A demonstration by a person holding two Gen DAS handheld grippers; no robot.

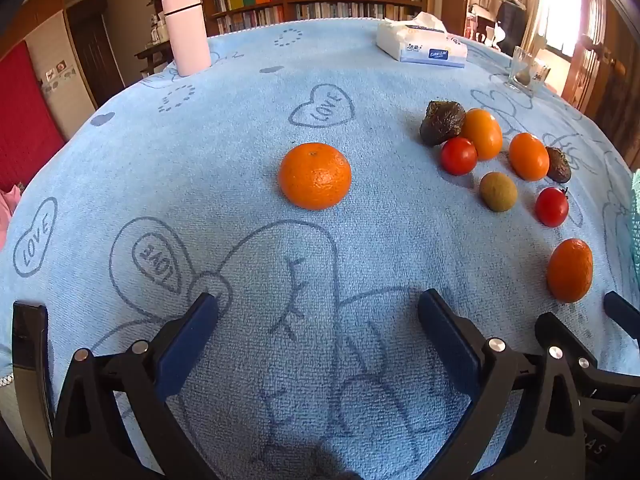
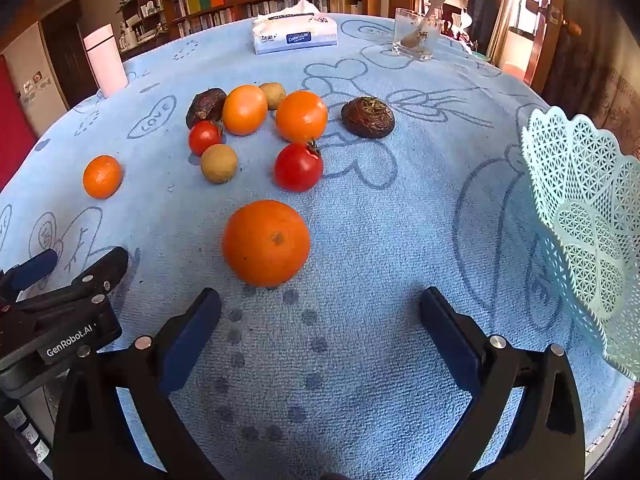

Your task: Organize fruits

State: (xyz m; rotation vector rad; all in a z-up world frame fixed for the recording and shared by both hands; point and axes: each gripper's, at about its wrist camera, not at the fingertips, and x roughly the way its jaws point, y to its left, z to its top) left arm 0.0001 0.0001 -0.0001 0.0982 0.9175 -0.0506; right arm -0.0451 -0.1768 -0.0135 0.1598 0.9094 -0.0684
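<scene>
Your right gripper [image 2: 320,308] is spread wide with nothing between its blue pads, tilted down over the near edge of the table; that leaves room to drop straight around the big orange [image 2: 266,242] lying just ahead of it, a little toward its left finger. Your left gripper [image 1: 318,312] is spread just as wide and empty, hovering over the near edge further to the left, and its own target sits ahead of it: a mandarin [image 1: 315,176] lying alone on the blue cloth [image 1: 240,140], well apart from the other fruit.

Beyond the big orange the rest of the fruit lies loose in a cluster toward the middle of the table: two red tomatoes [image 2: 298,167] [image 2: 205,137], two smooth orange fruits [image 2: 301,116] [image 2: 244,109], two small tan round fruits [image 2: 219,163] [image 2: 273,95], and two dark wrinkled ones [image 2: 368,117] [image 2: 206,107]. Several touch, so the lone pieces nearest you are probably the easier first picks.

The pale green lattice basket [image 2: 592,216] stands at the right edge of the table, empty as far as its visible part shows, which is likely where the fruit belongs; your right hand has the shorter carry.

Along the far edge stand a pink tumbler [image 1: 187,32], a tissue pack [image 1: 422,46] and a clear glass [image 2: 414,34], clear of your work.
</scene>
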